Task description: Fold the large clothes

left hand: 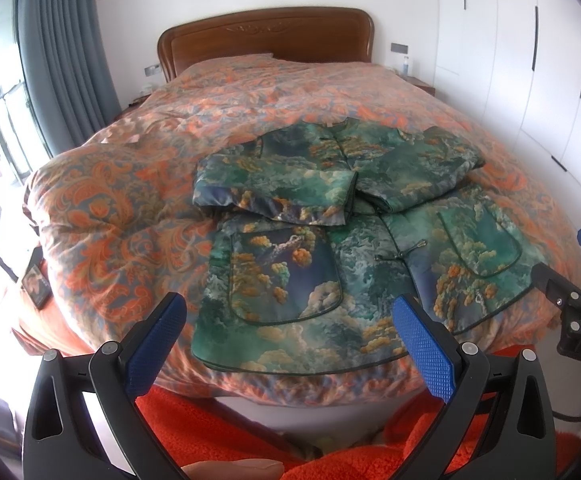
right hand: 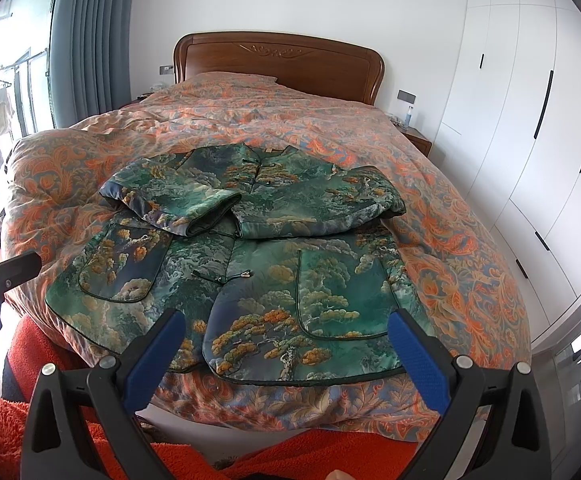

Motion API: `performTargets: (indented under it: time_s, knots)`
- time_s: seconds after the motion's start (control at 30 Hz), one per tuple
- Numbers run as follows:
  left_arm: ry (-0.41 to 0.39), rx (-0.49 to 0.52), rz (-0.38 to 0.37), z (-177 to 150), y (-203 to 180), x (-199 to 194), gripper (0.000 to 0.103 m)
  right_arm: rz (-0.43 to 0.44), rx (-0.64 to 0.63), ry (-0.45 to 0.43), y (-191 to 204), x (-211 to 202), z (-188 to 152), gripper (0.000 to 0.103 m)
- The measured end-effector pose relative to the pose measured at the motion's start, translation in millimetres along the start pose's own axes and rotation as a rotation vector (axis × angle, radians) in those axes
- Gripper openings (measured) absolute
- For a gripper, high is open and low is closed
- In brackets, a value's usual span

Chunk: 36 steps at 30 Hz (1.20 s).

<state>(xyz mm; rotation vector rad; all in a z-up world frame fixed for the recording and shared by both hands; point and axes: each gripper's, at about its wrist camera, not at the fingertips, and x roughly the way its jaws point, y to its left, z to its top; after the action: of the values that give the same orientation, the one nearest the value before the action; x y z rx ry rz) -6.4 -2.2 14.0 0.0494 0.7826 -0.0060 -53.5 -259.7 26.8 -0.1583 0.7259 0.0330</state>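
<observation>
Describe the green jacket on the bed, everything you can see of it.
The green jacket lies front-up on the orange patterned quilt near the foot of the bed. Its satiny, padded-looking fabric carries a print of pines, clouds and orange foliage, edged in dark piping. It has a stand collar, knotted frog fastenings down the centre and two rounded patch pockets. Both sleeves are folded inward across the chest; the lower half is still flat. Neither pair of tongs touches it; both hover open above the hem.
</observation>
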Motion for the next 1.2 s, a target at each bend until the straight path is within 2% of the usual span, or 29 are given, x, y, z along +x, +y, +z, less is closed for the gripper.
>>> performTargets:
  time_s: [1.2]
  knots:
    - [0.002, 0.002, 0.005, -2.2, -0.4, 0.6, 0.103, 0.003, 0.000, 0.023, 0.1, 8.3, -3.9, 0.103]
